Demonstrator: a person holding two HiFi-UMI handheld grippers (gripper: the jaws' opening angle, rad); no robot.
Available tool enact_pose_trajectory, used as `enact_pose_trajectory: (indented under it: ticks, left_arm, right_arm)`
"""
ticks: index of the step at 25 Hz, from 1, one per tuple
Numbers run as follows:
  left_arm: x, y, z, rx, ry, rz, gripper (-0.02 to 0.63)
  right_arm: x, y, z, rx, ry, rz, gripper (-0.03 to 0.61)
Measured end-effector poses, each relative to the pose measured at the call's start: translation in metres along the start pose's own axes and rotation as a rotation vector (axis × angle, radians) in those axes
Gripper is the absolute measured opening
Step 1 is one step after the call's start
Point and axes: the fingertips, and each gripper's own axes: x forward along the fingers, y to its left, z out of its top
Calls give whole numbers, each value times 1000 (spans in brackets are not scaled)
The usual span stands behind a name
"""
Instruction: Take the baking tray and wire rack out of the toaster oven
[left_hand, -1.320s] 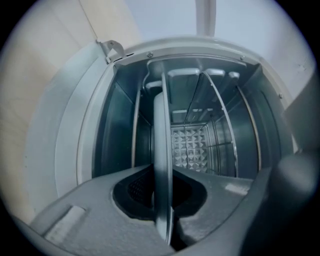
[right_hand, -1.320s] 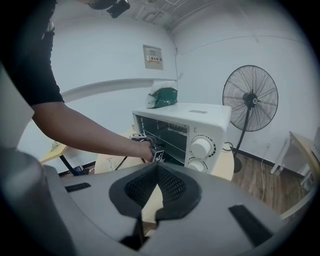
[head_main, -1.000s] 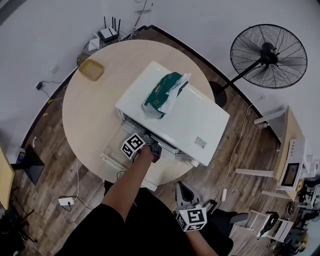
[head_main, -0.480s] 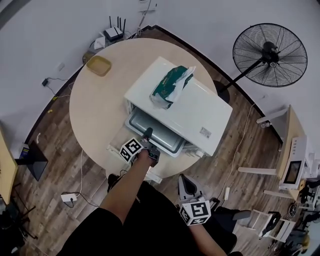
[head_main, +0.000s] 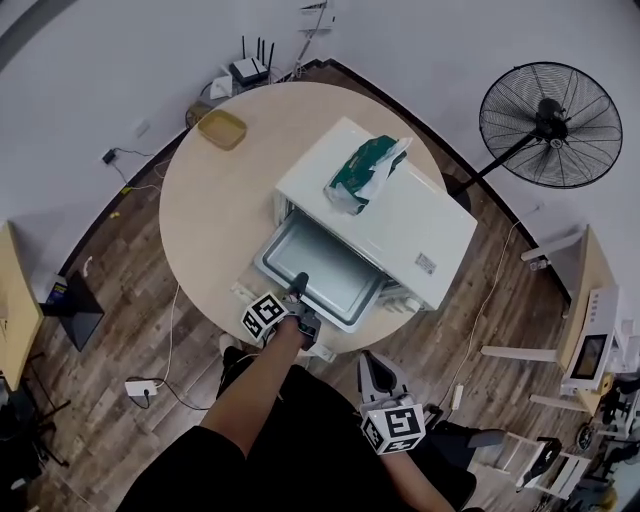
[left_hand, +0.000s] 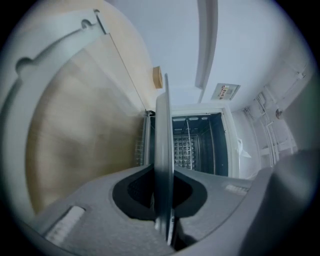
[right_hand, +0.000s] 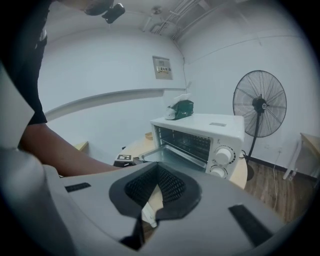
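A white toaster oven (head_main: 400, 225) stands on the round wooden table (head_main: 210, 220). The grey baking tray (head_main: 325, 265) sticks far out of its open front. My left gripper (head_main: 297, 288) is shut on the tray's near rim, and the tray (left_hand: 164, 150) shows edge-on between the pads in the left gripper view. Behind it a wire grid (left_hand: 184, 147) shows inside the dark oven cavity. My right gripper (head_main: 376, 374) hangs shut and empty off the table's near edge, right of the left arm. From the right gripper view the oven (right_hand: 200, 132) and the pulled-out tray (right_hand: 167, 156) are ahead.
A green and white packet (head_main: 365, 172) lies on the oven's top. A tan dish (head_main: 222, 129) sits at the table's far left. A standing fan (head_main: 558, 122) is to the right, a router (head_main: 250, 70) and cables on the floor behind the table.
The left gripper has drawn the tray out of the oven toward the person. The right gripper has risen a little.
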Motion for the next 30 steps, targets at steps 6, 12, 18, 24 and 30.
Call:
enact_pose_trajectory:
  ticks: [6,12,18,24,30]
  left_arm:
    - [-30,5,2,18,-4,26,32]
    - [-55,7,5,14,-15,-6,33]
    - [-71,2,7,16,-20,-25,33]
    - [-94,-2,24,13,-48,-37,34]
    - [-117,-5,55,-3,-99,-53,34]
  right_arm:
    - [5,10,4,-52,-8,28,0]
    - [11,13,7,-72,-10,42,0]
    - [21,20,8,-81,-2,73,0]
    - [33,35,9,-98,12,121,0]
    - [51,54,15,-119,24,162,0]
